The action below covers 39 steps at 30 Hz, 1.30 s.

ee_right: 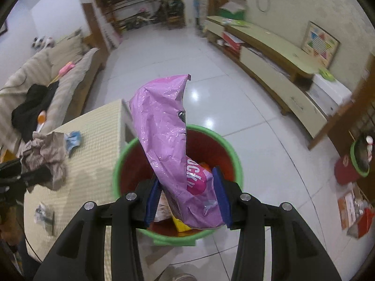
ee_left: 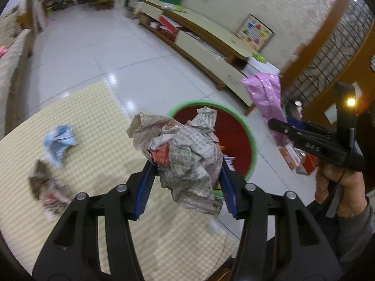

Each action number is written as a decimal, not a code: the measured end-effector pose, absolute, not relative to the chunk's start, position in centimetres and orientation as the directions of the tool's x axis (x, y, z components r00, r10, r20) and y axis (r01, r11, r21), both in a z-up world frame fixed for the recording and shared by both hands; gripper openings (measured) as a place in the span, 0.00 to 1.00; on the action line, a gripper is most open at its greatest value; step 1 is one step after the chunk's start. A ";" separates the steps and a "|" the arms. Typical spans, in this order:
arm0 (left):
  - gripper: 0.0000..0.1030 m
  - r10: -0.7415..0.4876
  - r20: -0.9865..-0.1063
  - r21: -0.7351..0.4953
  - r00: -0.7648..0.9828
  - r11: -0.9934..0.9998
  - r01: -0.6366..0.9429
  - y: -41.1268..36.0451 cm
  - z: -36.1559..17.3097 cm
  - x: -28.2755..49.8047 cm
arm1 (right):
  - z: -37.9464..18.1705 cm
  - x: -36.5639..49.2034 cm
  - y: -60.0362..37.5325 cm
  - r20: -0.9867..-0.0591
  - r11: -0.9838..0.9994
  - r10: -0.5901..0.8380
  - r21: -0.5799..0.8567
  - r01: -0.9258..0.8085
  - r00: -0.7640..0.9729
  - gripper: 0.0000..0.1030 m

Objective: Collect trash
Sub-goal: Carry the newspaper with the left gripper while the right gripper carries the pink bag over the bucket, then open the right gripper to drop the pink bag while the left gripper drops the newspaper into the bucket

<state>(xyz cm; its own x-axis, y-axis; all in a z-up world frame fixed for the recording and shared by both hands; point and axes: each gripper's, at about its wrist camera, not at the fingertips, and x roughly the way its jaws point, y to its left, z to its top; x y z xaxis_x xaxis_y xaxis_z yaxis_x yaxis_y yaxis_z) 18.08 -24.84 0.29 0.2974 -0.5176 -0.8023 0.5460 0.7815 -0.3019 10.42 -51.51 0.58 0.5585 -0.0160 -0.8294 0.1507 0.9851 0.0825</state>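
My left gripper [ee_left: 186, 175] is shut on a crumpled newspaper ball [ee_left: 185, 149], held over the table's edge just short of the red bin with a green rim [ee_left: 252, 140]. Directly above that bin [ee_right: 238, 161], my right gripper [ee_right: 185, 199] is shut on a pink plastic bag [ee_right: 164, 135]. The bag [ee_left: 267, 96] and the right gripper [ee_left: 304, 138] also show at the right of the left wrist view, held by a hand [ee_left: 339, 185]. Some trash lies inside the bin.
On the checked tablecloth [ee_left: 93, 145] lie a blue-white wrapper [ee_left: 59, 142] and a dark crumpled paper [ee_left: 46, 185]. A low TV cabinet [ee_right: 281, 70] lines the wall. A sofa [ee_right: 46, 82] stands at the left. A second small bin [ee_right: 361, 157] and boxes sit at the right.
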 end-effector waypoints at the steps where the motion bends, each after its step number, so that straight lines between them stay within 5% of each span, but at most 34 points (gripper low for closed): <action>1: 0.49 -0.518 -0.805 -0.300 0.288 0.775 0.556 -26.0 0.0 18.1 | 0.5 10.4 -52.0 -0.831 0.983 -0.014 0.089 0.159 0.556 0.40; 35: 0.54 -0.481 -0.854 -0.275 0.201 0.744 0.609 -34.3 -4.1 18.8 | -0.4 12.4 -54.4 -0.842 0.970 0.031 0.155 0.188 0.538 0.41; 39: 0.83 -0.458 -0.859 -0.250 0.228 0.764 0.595 -34.1 -4.1 18.6 | -0.5 12.8 -54.4 -0.848 0.968 0.029 0.155 0.195 0.530 0.50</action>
